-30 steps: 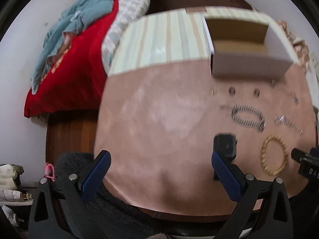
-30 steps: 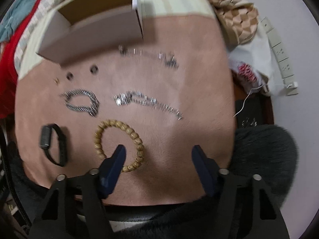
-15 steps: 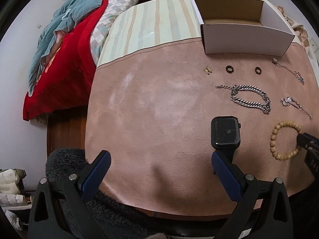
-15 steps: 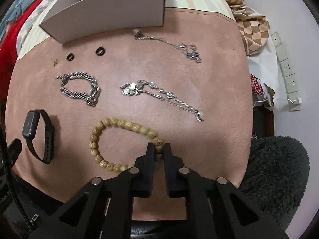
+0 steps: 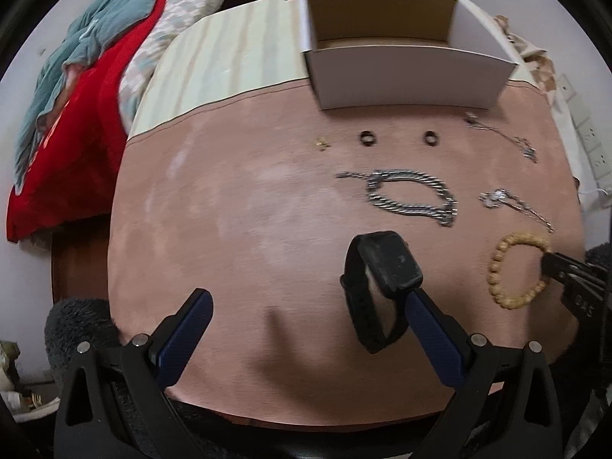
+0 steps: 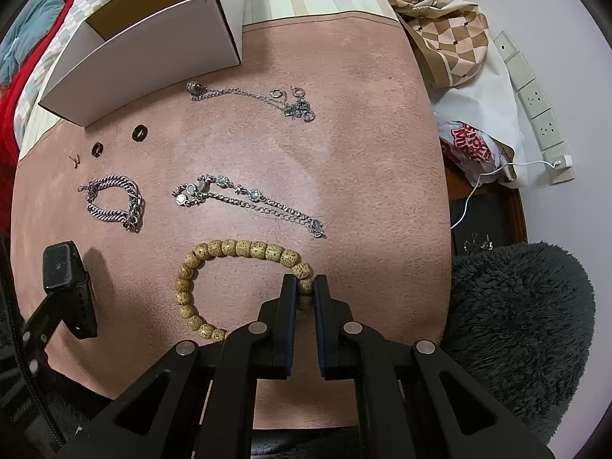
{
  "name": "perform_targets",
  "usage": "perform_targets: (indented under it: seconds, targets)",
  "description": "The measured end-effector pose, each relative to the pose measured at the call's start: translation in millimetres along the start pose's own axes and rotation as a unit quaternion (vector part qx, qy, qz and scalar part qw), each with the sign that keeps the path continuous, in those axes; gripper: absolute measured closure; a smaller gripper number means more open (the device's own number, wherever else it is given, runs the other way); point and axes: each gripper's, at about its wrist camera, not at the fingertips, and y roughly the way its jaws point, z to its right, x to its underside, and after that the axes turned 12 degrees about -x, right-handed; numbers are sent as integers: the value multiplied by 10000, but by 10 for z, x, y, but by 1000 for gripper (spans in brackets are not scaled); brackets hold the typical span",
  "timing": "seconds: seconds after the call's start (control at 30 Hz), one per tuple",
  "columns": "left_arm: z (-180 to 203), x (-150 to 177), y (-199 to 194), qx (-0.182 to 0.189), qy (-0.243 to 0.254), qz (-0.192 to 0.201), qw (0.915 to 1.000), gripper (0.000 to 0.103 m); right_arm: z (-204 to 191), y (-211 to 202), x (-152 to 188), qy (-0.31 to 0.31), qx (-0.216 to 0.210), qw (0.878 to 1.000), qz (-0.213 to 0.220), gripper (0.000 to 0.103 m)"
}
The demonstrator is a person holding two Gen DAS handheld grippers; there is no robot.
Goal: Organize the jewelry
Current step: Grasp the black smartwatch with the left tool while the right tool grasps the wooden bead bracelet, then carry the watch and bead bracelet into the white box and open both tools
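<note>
Right gripper [image 6: 305,287] points straight down at the pink mat [image 6: 363,153], its jaws having just closed onto one side of the bead bracelet [image 6: 237,248], pinching a bead between the pads; the rest of the loop lies flat on the mat to the left. Left gripper [image 5: 306,306] is spread wide, one blue finger [image 5: 432,332] touching the black watch [image 5: 382,267], which sits tilted. Beyond lie a chain bracelet [image 6: 114,202], two thin chains [image 6: 248,195], two dark rings [image 6: 139,132] and a white box [image 6: 145,57], all apart from the jaws.
</note>
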Motion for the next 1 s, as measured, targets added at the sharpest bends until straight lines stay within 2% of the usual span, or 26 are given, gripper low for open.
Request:
perform_targets:
  seconds: [0.2,0.27,0.3,0.4,0.47,0.5,0.57,0.63,0.73,1.0]
  targets:
    - [169,-2,69,173,232,53,9996,3,-23,-15,1,44,-35,10000,-5,94]
    - [224,-20,118,239,310,24,9992,19,-11,-7,-4,55,-47,10000,2,94]
    - [242,-22,136,295,324,-15,9990,21,-4,-8,-7,68,-49,10000,6,94]
    - [287,-41,205,422,338,-104,9985,37,42,3,-18,97,-34,9999,12,94]
    - [315,-51,235,484,372,-113,9981,56,64,0,-19,117,-20,9999,14,94]
    - [330,-52,252,512,398,-113,9978,62,77,-3,-20,132,-20,9999,18,94]
    - [349,-47,284,594,439,-117,9972,87,83,-11,-17,150,-20,9999,19,94]
    - [364,-48,276,660,446,-60,9968,94,79,-15,-14,158,-21,9999,14,94]
    - [382,-42,240,638,515,95,9966,99,70,-19,-12,162,-24,9999,10,94]
    - [317,-35,-30,600,560,602,9948,99,69,-132,-12,196,-248,9994,131,94]
